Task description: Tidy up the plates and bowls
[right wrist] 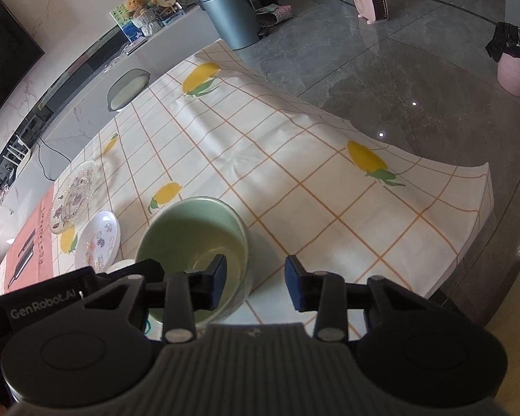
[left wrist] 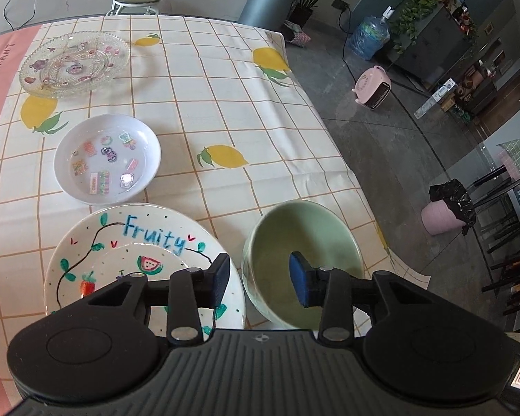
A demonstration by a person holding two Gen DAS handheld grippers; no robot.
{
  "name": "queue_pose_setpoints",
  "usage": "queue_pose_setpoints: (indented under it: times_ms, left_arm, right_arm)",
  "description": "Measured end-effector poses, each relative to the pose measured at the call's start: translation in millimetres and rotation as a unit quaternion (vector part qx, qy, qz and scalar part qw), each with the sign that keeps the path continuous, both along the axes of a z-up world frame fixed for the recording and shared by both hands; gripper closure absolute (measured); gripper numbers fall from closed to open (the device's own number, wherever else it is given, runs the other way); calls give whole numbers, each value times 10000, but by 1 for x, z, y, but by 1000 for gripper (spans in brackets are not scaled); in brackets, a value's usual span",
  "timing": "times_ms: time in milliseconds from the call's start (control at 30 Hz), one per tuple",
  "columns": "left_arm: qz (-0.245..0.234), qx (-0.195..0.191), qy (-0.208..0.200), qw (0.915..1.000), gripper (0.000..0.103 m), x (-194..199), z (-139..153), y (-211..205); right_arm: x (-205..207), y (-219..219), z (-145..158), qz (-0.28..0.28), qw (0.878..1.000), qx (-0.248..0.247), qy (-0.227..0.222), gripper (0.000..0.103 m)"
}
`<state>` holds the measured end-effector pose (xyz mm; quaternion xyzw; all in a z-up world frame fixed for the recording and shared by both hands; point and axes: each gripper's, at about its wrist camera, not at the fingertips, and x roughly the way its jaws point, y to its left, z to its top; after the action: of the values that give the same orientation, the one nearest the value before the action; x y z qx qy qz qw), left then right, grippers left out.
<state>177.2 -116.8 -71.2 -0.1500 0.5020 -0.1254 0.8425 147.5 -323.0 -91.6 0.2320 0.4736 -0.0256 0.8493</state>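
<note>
Both tongs part-open, empty: my left tongs point(left wrist: 260, 279) straddle green bowl point(left wrist: 303, 263) rim at 9 o'clock, my right tongs point(right wrist: 254, 284) straddle rim at 3. Bowl on bench point(left wrist: 225, 121) beside fruit plate point(left wrist: 135, 260). Ceramic, likely heavy, slick, breakable; pinch rim firmly.

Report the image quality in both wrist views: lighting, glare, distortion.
Left wrist view: even daylight, sharp; fisheye bends the tablecloth grid; small glare spots on the sticker plate. Right wrist view: stronger warp, dark corners; the floor mirrors ceiling lights; the green bowl is lit inside and shades the cloth beside it.
</note>
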Motion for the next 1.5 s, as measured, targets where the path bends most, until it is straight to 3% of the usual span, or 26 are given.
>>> queue_pose_setpoints:
  times_ms: [300,400,667,967,1267,1500]
  left_arm:
    - [-22,195,94,9998,93,7,-9,-4]
    - [-41,232,68,9997,94,8,-9,-5]
    - [66,68,121,9999,94,3,-5,4]
    - [379,153,-242,9989,93,-19,38,26]
    - [1075,124,-722,9915,93,-49,87,90]
    - [1806,-12,-798,9803,93,-79,105,155]
  right_arm:
    - [4,3,-8,69,9999,83,33,85]
    - [6,3,-10,76,9998,195,64,90]
    - [3,8,-3,-35,9999,116,87,91]
    - [-5,25,31,192,9993,178,-277,92]
    - [-17,80,77,859,9926,228,-824,93]
    - [-24,145,110,1568,9806,222,-1159,93]
